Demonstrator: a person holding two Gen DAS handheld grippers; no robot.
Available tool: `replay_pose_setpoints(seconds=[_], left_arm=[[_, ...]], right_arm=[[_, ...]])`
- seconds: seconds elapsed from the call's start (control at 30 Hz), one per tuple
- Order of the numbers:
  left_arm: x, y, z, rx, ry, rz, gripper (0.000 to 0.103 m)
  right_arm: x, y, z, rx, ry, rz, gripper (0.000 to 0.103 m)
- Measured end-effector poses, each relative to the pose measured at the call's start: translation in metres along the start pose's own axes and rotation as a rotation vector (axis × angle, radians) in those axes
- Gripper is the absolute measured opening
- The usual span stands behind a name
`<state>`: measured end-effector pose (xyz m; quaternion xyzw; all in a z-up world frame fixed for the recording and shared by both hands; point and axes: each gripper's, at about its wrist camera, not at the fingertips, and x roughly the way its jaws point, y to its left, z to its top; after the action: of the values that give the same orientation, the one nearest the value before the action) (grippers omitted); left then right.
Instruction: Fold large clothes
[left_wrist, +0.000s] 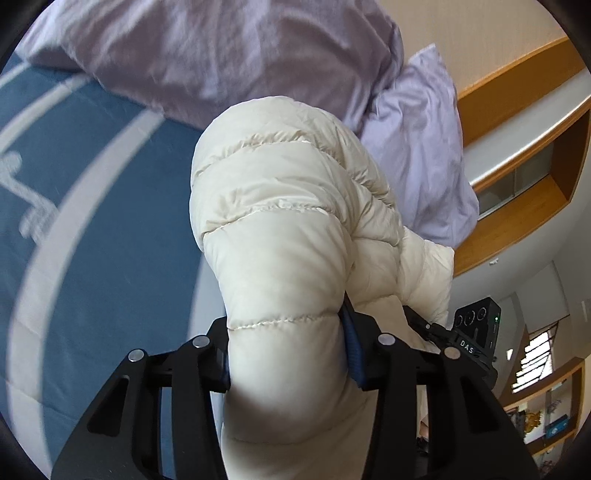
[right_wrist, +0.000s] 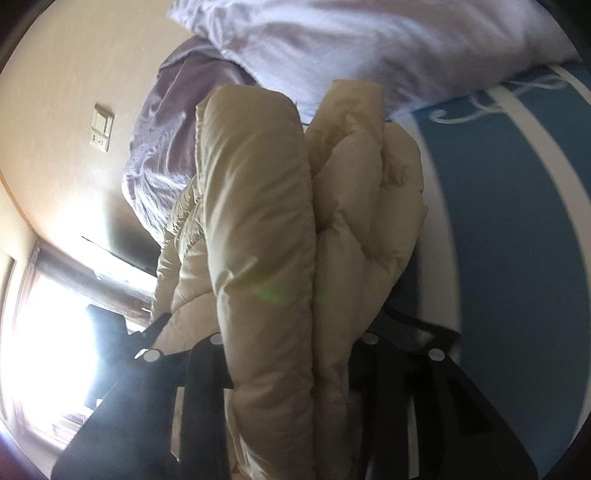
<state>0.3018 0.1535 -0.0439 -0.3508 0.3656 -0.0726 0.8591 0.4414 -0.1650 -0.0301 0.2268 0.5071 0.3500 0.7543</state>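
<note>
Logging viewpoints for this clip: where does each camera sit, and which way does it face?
Left wrist: on the left gripper, looking along its fingers at the jacket it clamps, over the bed.
Right wrist: on the right gripper, also clamping the jacket, facing the pillow.
Shared: jacket, bed, pillow.

A bed carries everything, covered by a blue woven blanket with broad white stripes (left_wrist: 96, 206), which spreads to the left of the left gripper and to the right of the right gripper (right_wrist: 491, 206). Ahead of both grippers, a crumpled mauve duvet (left_wrist: 207, 51) lies bunched on the blanket, touching a pale lilac pillow (left_wrist: 417, 147) just beside it (right_wrist: 369, 40).
</note>
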Motion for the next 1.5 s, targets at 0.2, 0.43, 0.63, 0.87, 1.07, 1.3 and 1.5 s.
replay_pose_setpoints(seconds=[0.2,0.43,0.63,0.87,1.07,1.3,1.5], left_arm=[[-0.001,0.015,0.018,0.027,-0.027,0.065,0.046],[0.003,0.022,0.016,0.065,-0.040,0.160,0.055],[-0.011,0.013,0.020,0.112,-0.122,0.286,0.062],[-0.016,-0.021,0.024,0.238,-0.241,0.400,0.070],[0.007,-0.049,0.024,0.363,-0.284,0.470,0.077],[0.036,-0.045,0.017,0.421,-0.233,0.536,0.078],[0.050,-0.034,0.014,0.427,-0.203,0.554,0.079]], right_arm=[[0.023,-0.003,0.008,-0.010,-0.006,0.008,0.032],[0.002,0.007,-0.006,-0.065,-0.078,-0.142,0.055],[-0.043,0.042,-0.013,-0.193,-0.238,-0.311,0.065],[-0.021,0.107,-0.015,-0.421,-0.319,-0.398,0.065],[0.037,0.124,-0.010,-0.520,-0.320,-0.526,0.065],[0.061,0.093,-0.015,-0.507,-0.262,-0.583,0.065],[0.065,0.084,-0.016,-0.476,-0.243,-0.564,0.066]])
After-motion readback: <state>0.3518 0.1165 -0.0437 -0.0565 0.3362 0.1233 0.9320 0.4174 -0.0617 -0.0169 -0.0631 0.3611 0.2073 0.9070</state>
